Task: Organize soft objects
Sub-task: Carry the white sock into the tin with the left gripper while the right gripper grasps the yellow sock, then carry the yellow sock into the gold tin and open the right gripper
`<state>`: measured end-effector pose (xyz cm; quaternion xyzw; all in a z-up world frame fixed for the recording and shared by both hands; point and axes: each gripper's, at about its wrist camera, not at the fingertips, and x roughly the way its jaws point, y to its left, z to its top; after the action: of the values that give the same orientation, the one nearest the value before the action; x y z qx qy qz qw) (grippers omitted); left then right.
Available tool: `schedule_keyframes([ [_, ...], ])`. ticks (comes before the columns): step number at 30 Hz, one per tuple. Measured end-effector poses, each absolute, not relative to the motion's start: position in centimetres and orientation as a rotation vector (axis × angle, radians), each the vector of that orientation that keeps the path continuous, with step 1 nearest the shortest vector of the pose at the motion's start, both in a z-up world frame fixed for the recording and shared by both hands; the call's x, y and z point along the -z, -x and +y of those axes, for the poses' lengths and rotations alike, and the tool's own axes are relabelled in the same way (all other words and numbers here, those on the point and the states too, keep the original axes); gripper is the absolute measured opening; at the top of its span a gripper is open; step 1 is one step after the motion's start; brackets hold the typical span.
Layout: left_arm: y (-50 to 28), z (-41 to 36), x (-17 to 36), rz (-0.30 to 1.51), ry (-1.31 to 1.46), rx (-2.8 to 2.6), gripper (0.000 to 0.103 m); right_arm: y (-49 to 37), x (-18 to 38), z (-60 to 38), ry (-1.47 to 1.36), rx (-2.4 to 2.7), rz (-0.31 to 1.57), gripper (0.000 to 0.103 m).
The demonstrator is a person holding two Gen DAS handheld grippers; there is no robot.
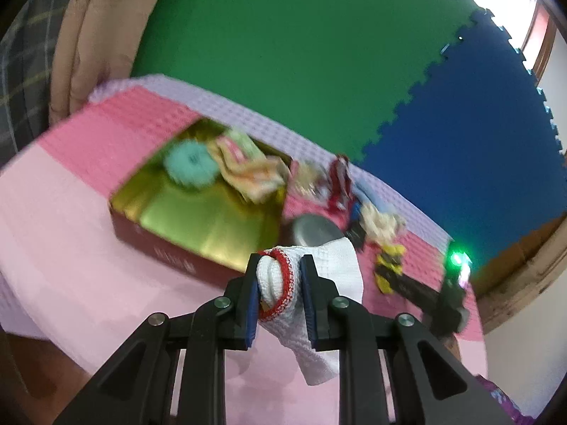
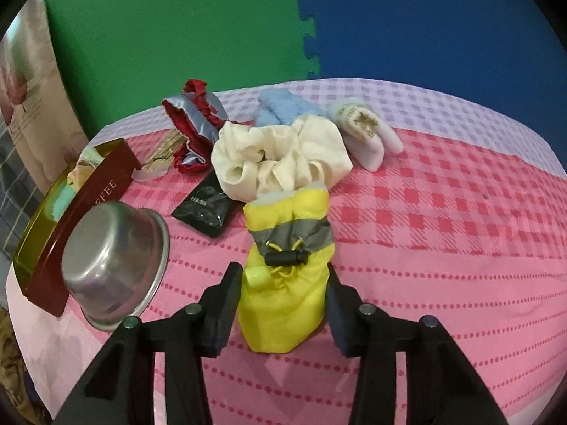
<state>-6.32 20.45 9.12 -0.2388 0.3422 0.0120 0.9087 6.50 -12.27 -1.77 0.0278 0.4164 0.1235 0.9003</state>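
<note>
My left gripper (image 1: pixel 278 265) is shut on a white knit sock with a red band (image 1: pixel 283 283) and holds it above the pink cloth, near the front right corner of the open tin box (image 1: pixel 198 212). The box holds a teal fluffy item (image 1: pixel 189 168) and a striped cloth (image 1: pixel 248 173). My right gripper (image 2: pixel 283 276) is open, its fingers on either side of a yellow pouch with a grey band (image 2: pixel 287 265) that lies on the cloth. Behind the pouch lie a cream scrunchie (image 2: pixel 280 159), a red and grey cloth (image 2: pixel 195 124), a light blue item (image 2: pixel 280 109) and a white sock (image 2: pixel 365 134).
An upturned steel bowl (image 2: pixel 113 262) leans against the tin box (image 2: pixel 81 209). A black packet (image 2: pixel 207 209) lies between bowl and scrunchie. The table's pink checked cloth (image 2: pixel 443 230) stretches to the right. Green and blue foam mats cover the floor beyond.
</note>
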Motion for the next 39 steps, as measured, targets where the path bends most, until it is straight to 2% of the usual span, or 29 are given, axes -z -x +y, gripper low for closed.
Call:
schedule_keyframes([
  [5, 2.4, 23.1, -9.4, 0.72, 0.375, -0.096, 0.019, -5.3, 1.6, -11.8, -0.027, -0.27, 0.822, 0.037],
  [14, -4.4, 26.9, -5.5, 0.806, 0.254, -0.214, 0.02, -3.7, 1.7, -12.3, -0.025, -0.287, 0.814, 0.037],
  [19, -5.7, 27.6, -4.0, 0.831, 0.199, -0.259, 0.027, -3.8, 1.7, -12.2, -0.035, -0.293, 0.819, 0.037],
  [22, -5.6, 27.8, -4.0, 0.807, 0.186, -0.302, 0.051, -3.8, 1.8, -12.2, -0.038, -0.294, 0.821, 0.037],
  [23, -5.4, 27.8, -4.2, 0.793, 0.181, -0.321, 0.066, -3.8, 1.8, -12.3, -0.039, -0.294, 0.821, 0.037],
  [24, -5.2, 27.7, -4.4, 0.777, 0.173, -0.344, 0.076, -3.8, 1.8, -12.3, -0.04, -0.294, 0.822, 0.037],
  [26, -4.2, 27.4, -5.6, 0.721, 0.155, -0.39, 0.08, -3.9, 1.8, -12.2, -0.041, -0.294, 0.824, 0.037],
  [29, -2.1, 26.1, -7.6, 0.657, 0.157, -0.422, 0.098, -4.0, 1.8, -12.3, -0.049, -0.299, 0.827, 0.037],
  [34, 3.1, 22.5, -9.4, 0.639, 0.204, -0.405, 0.1, -4.0, 1.8, -12.6, -0.057, -0.307, 0.827, 0.037],
  [39, 8.2, 19.6, -8.4, 0.682, 0.229, -0.424, 0.1, -3.8, 1.7, -12.5, -0.054, -0.314, 0.822, 0.036],
])
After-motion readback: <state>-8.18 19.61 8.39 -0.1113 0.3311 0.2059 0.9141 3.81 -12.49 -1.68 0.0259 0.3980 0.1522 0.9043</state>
